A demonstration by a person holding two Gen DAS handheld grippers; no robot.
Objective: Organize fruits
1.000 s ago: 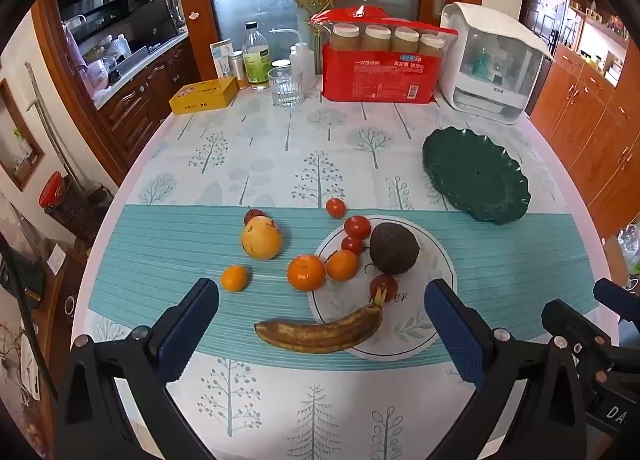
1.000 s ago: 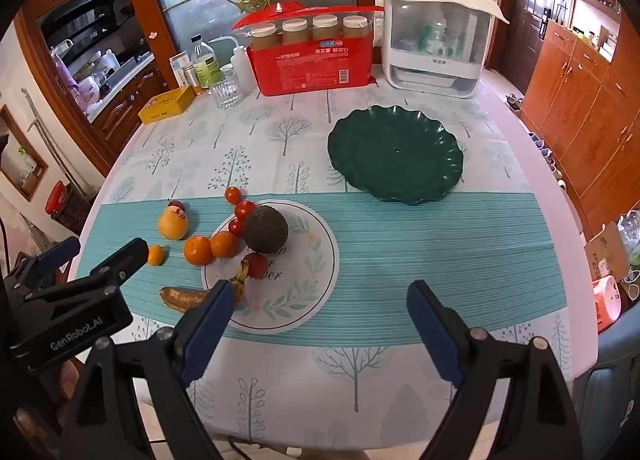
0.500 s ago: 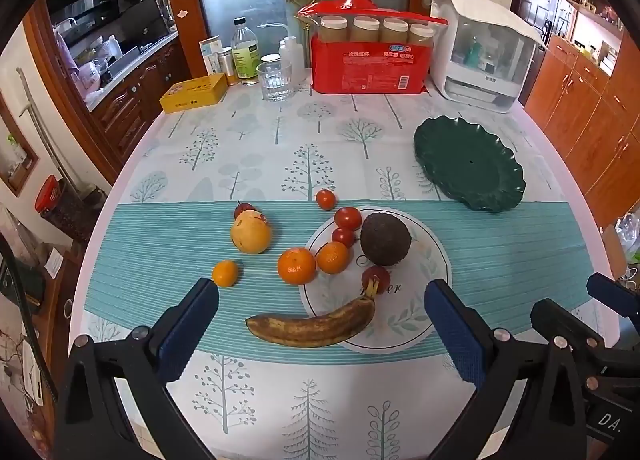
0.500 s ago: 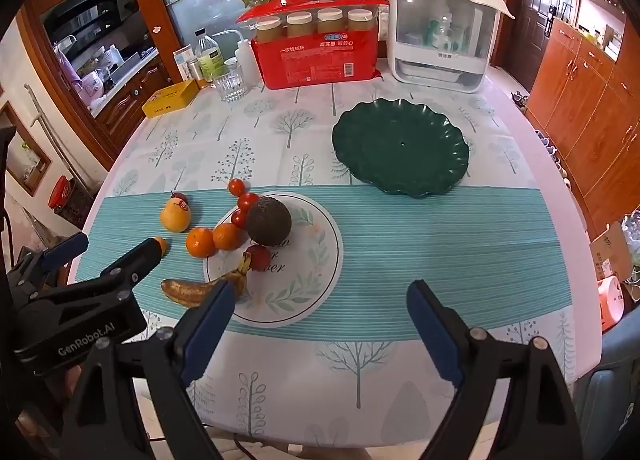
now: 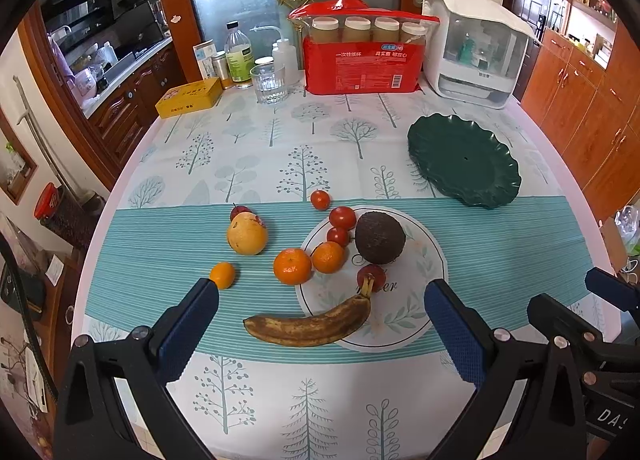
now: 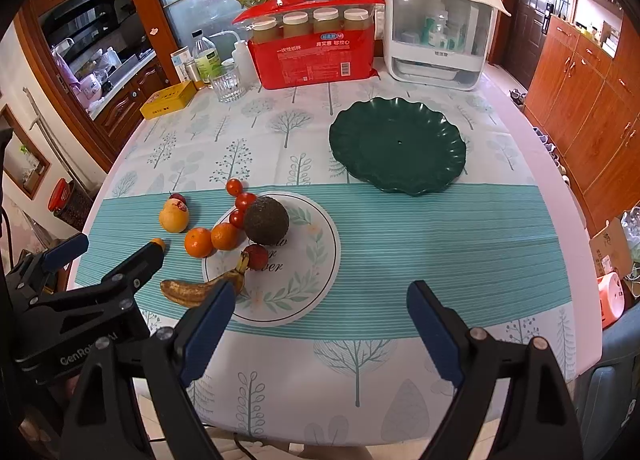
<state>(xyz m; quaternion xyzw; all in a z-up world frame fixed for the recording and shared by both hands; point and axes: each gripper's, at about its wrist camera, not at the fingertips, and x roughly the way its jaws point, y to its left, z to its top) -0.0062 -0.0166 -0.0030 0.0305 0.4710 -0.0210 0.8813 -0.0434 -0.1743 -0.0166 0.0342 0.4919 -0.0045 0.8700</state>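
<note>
Tree-patterned cloth covers the table (image 5: 256, 148) in my left wrist view, where my left gripper (image 5: 320, 314) hovers spread wide and empty above the banana (image 5: 308, 324), which lies half on the white plate (image 5: 420, 260) beside the avocado (image 5: 379, 237), oranges and small tomatoes. From the right wrist view, my right gripper (image 6: 320, 310) also hangs released, near the plate's front edge, with the empty green dish (image 6: 400, 144) farther back.

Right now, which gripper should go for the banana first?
Left. The left gripper is open with the banana lying right between its fingers. The right gripper is also open but points at bare cloth right of the fruit; the green plate lies on its side.
</note>
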